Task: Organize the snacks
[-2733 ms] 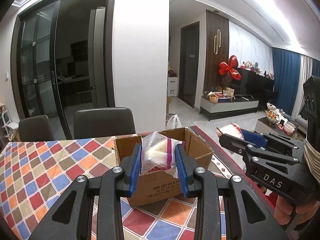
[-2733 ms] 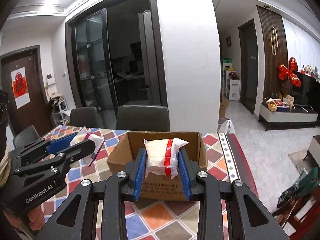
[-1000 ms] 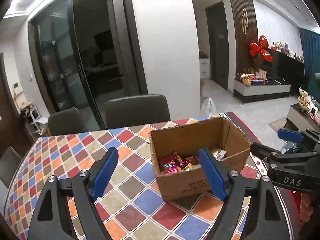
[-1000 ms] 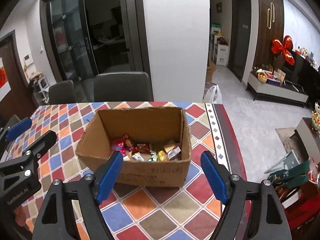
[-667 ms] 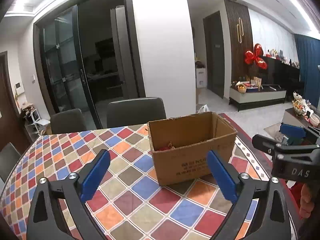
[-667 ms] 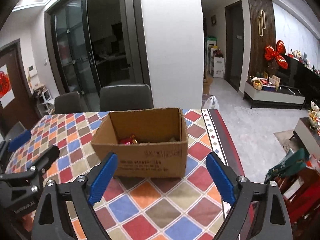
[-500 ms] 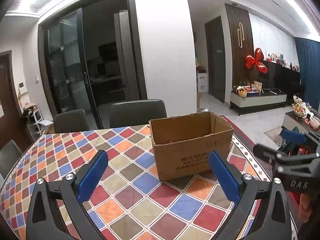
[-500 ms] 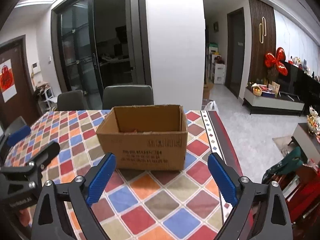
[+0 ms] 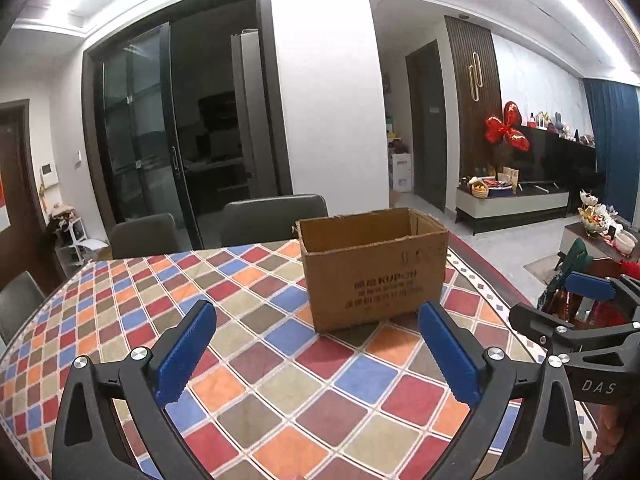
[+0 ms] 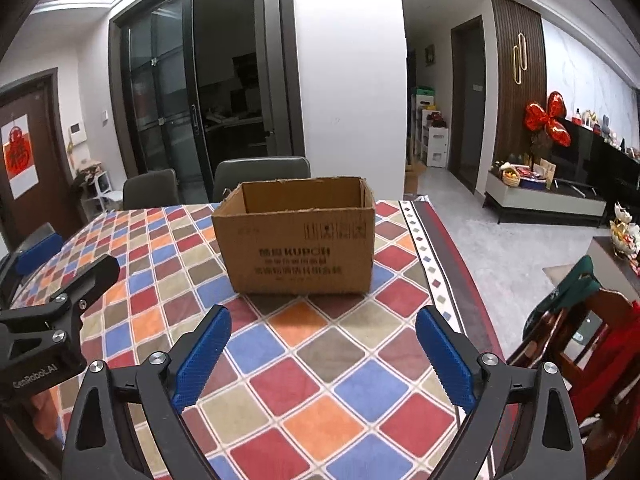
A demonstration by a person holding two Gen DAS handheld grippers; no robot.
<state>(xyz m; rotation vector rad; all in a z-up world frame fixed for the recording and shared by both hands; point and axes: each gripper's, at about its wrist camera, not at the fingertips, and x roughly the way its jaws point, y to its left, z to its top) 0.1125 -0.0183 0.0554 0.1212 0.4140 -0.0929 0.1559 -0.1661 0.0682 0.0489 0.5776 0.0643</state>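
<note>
Cardboard box [image 10: 298, 236] stands open-topped near the desk's [image 10: 280, 380] far right edge, judged light, stiff-walled, best gripped by its rim; left tongs [image 9: 320, 350] and right tongs [image 10: 322, 354] both spread, empty.

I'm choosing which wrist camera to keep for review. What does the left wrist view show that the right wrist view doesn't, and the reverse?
Only the left wrist view shows the blue curtain and the right tool coming in from the right edge, open and empty.

Only the right wrist view shows the brown door with a red paper decoration and the left tool at the left edge, also open and empty.

Both show the open cardboard box on the chequered tablecloth, the grey chairs behind it and the red bow balloon. Neither sees into the box.
</note>
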